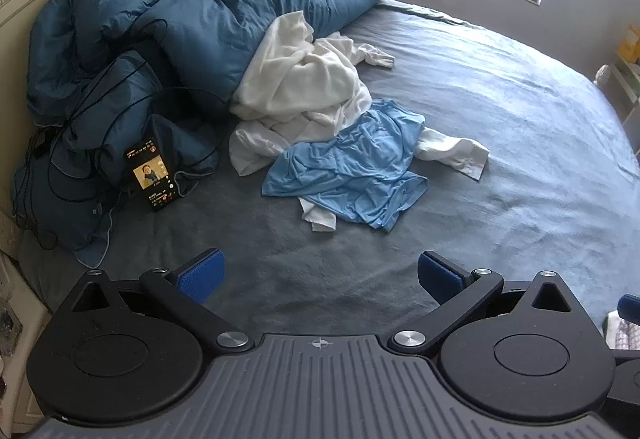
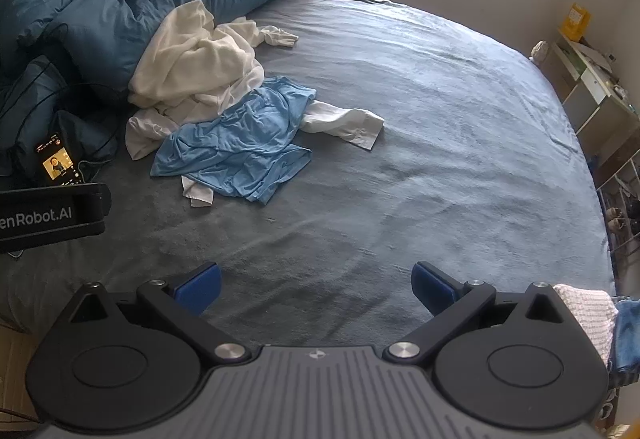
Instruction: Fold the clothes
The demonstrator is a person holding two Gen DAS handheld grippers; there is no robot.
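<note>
Here the bed (image 1: 500, 111), covered in a grey-blue sheet, fills nearly everything ahead of both pairs of fingers and runs beneath them too. Far beyond the left fingers, up and to their left, a dark blue duvet (image 1: 132, 31) is bunched against the headboard, with thin black cables (image 1: 80, 119) looping over its lower folds. Straight ahead of the left gripper (image 1: 320, 279), well apart from its pads, lies the crumpled laundry: a white garment (image 1: 296, 79) heaped against the duvet, one cuffed sleeve trailing out to the right, and a light blue shirt (image 1: 352, 163) spread loosely over the white garment's nearer edge. From the right gripper (image 2: 316, 285) the same pile sits ahead and to the left of the fingers, the light blue shirt (image 2: 240, 143) nearest, the white garment (image 2: 192, 55) behind it. A phone (image 1: 150, 173) with its screen lit leans at the duvet's foot, forward and left of the left fingers.

Both grippers are released, blue pads (image 1: 200, 275) spread wide with only bare sheet between them and nothing grasped. In the right wrist view the left gripper's black body shows at the left edge, just beside the phone (image 2: 58, 163).
</note>
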